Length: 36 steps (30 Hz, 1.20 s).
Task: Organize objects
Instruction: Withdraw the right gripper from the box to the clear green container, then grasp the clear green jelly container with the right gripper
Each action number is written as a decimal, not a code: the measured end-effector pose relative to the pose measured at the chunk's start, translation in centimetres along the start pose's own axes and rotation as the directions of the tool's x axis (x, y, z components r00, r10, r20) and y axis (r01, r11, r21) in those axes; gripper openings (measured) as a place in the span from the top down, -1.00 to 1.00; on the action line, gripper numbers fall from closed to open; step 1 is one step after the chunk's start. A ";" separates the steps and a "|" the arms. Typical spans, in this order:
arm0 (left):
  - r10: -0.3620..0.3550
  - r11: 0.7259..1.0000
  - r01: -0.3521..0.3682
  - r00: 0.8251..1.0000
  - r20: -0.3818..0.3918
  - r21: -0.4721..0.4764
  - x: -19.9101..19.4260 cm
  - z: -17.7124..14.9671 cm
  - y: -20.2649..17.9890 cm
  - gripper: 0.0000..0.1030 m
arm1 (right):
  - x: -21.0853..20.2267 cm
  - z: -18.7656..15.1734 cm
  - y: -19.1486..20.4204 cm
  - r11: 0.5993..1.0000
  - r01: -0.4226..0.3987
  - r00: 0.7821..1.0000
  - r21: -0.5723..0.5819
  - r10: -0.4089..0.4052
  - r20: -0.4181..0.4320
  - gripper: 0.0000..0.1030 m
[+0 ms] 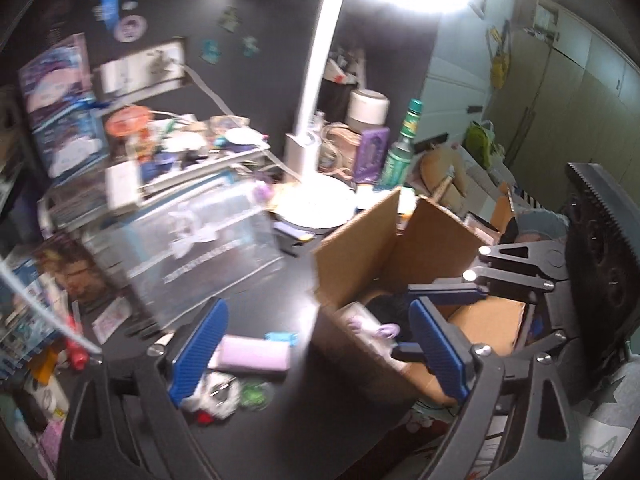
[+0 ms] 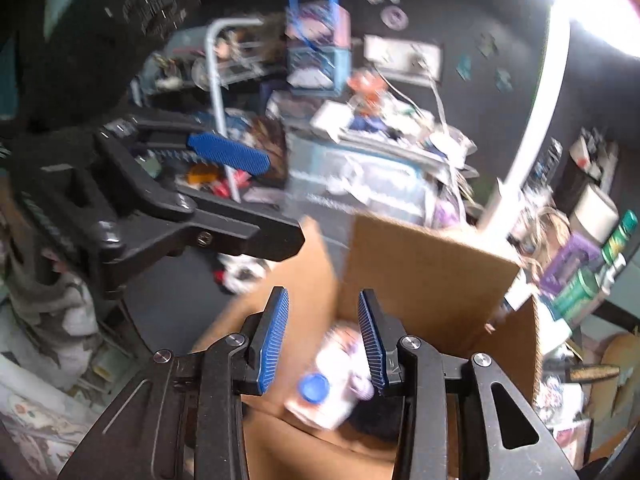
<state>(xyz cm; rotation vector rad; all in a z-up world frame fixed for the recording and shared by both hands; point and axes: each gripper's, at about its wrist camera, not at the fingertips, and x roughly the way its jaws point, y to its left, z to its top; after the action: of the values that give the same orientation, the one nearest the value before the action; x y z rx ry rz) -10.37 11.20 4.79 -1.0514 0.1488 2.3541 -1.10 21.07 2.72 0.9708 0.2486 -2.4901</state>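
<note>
Both tilted downward, the left gripper [image 1: 316, 340] hangs with jaws spread wide and empty over the counter's [image 1: 288, 280] near edge, while the right gripper [image 2: 324, 340], jaws partly open and gripping nothing, hovers over the cardboard box [image 2: 420, 264] holding a blue-capped white bottle [image 2: 336, 376].

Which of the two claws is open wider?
The left gripper: its blue pads stand far apart over the desk beside the box. The right gripper shows a narrower gap above the box.
</note>
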 end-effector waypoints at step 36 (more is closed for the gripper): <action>0.172 0.943 -0.154 0.984 0.036 -0.294 -1.5 -17.1 11.7 -0.92 | 20.9 -4.6 8.0 0.998 0.021 0.991 0.055 -0.014 -0.132 -0.08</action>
<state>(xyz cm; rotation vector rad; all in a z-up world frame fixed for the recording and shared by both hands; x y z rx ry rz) -4.48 -4.64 -7.28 -1.1385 -0.1443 2.6129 -8.11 8.31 -14.87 1.1626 0.2307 -2.4637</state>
